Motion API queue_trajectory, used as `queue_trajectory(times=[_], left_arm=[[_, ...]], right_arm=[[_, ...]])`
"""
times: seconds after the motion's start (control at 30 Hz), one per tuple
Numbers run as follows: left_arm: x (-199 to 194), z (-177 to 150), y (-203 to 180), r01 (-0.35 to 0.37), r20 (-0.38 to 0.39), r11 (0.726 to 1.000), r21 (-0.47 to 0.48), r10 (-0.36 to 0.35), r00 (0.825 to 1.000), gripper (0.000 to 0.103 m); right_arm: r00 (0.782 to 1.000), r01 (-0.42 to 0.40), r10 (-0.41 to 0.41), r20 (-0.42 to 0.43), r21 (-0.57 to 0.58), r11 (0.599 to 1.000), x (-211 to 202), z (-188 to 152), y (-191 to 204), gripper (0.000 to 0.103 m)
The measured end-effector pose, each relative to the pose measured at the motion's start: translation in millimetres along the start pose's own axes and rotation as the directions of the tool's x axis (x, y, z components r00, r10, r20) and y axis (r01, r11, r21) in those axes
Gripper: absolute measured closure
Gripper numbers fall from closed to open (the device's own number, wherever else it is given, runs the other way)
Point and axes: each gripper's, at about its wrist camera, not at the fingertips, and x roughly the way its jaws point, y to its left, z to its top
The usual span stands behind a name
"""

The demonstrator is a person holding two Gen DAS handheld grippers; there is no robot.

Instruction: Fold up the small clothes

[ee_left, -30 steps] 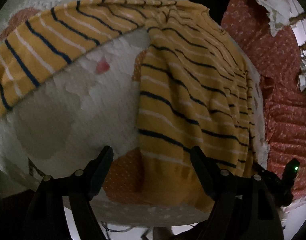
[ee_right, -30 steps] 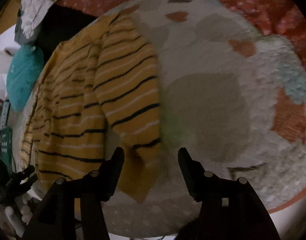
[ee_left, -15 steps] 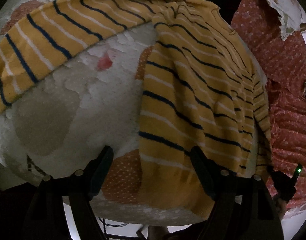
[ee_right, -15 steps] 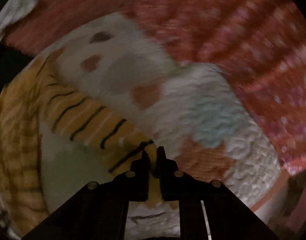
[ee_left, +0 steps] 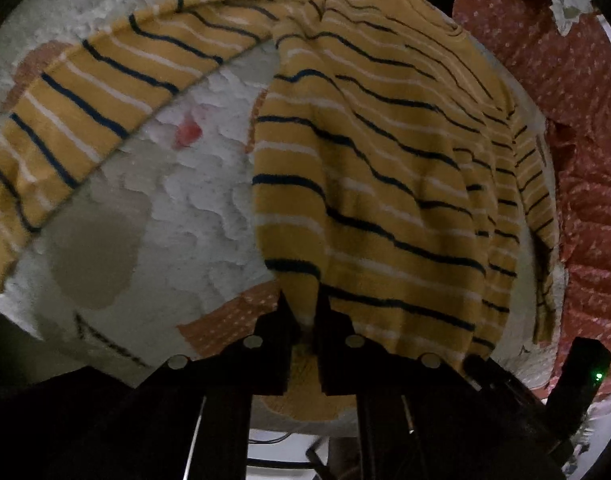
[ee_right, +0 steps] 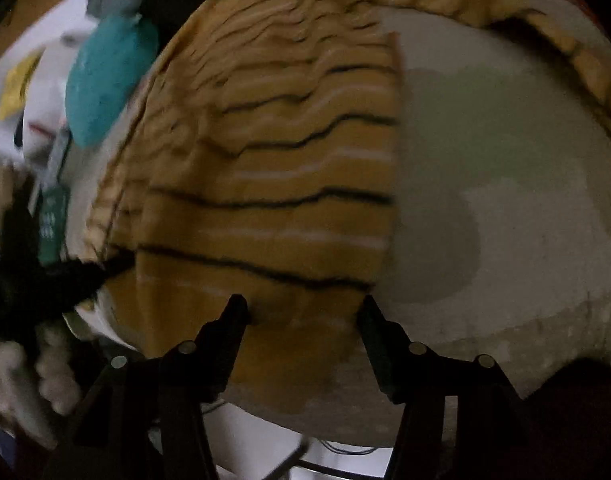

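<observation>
A yellow sweater (ee_left: pixel 377 168) with dark and white stripes lies on a round white patterned mat (ee_left: pixel 193 200). One sleeve (ee_left: pixel 105 92) stretches out to the left across the mat. My left gripper (ee_left: pixel 305 312) is shut on the sweater's bottom hem near its left corner. In the right wrist view the sweater (ee_right: pixel 297 168) lies straight ahead, blurred. My right gripper (ee_right: pixel 303 312) is open over the hem, with nothing between its fingers. The other gripper (ee_right: pixel 33 280) shows dark at the left edge of that view.
A red dotted cloth (ee_left: pixel 585 160) lies to the right of the mat. A teal garment (ee_right: pixel 105 80) and white items lie beyond the sweater's far side. The mat's front edge (ee_left: pixel 153 364) is close below both grippers.
My left gripper has closed on the sweater's hem. My right gripper was shut on the sleeve cuff half a second ago; it has let go, opened and swung back over the hem.
</observation>
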Motion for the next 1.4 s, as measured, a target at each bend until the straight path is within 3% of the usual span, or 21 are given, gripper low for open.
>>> queue_trajectory(times=[0.03,0.1,0.27,0.5,0.7,0.8,0.9,1.0,1.1,1.23,1.3,1.4], left_arm=[[-2.3,-0.6,-0.8,-0.008,0.001,1.0,-0.002,0.008,1.0,0.094],[-8.9,-3.9,3.1,-0.016,0.007,1.0,-0.006,0.016,1.0,0.094],[-25.5,-23.6,18.7,-0.019,0.006,1.0,-0.021,0.019,1.0,0.094],[-16.2,-57.8,27.5,-0.064,-0.033,0.998,-0.015,0.064,0.997,0.093],[-13.9,-62.3,40.1,-0.029,-0.038,0.998,-0.059,0.027,0.999,0.087],[-40.4,-68.9,48.2,-0.05,0.02,0.999,-0.013,0.05,0.999,0.085],[-61.6,-74.1,55.9,-0.052,0.056,0.999,0.004,0.051,0.997,0.077],[-76.5,-75.9,59.4,-0.047,0.083,0.999,0.0,0.047,0.995,0.07],[-85.6,-79.0,62.6,-0.024,0.087,1.0,-0.016,0.026,0.996,0.069],[-82.6,-81.5,51.5,0.005,0.081,1.0,-0.031,-0.002,0.997,0.069],[-79.2,-81.3,41.6,0.012,0.071,0.999,-0.03,-0.009,0.997,0.069],[-74.9,-83.2,27.4,0.016,0.051,1.0,-0.017,-0.016,0.999,0.069]], right_arm=[[1.0,-0.027,0.027,-0.011,0.004,1.0,-1.9,0.4,0.6,0.089],[0.998,-0.062,0.062,0.002,0.033,0.998,-10.5,5.4,-8.8,0.091],[0.999,-0.031,0.03,0.012,0.026,0.999,-42.7,-5.4,-25.5,0.092],[0.998,-0.025,0.028,-0.051,0.051,0.998,-46.5,-34.2,-52.9,0.092],[0.996,-0.067,0.074,-0.052,0.13,0.989,-43.1,-35.5,-70.3,0.081],[0.999,-0.05,0.049,0.009,0.097,0.994,-65.7,-30.9,-79.7,0.073],[0.995,-0.034,0.019,0.1,0.158,0.987,-91.8,-20.1,-103.7,0.059],[0.98,-0.025,-0.038,0.194,0.313,0.949,-122.9,-15.6,-156.2,0.056],[0.957,-0.104,-0.047,0.287,0.486,0.868,-150.5,-29.0,-214.0,0.054],[0.919,-0.176,-0.092,0.384,0.608,0.774,-171.1,-49.1,-256.4,0.049],[0.905,-0.165,-0.138,0.403,0.63,0.759,-177.0,-45.9,-270.0,0.046],[0.92,-0.148,-0.124,0.37,0.626,0.766,-165.1,-32.7,-271.4,0.044]])
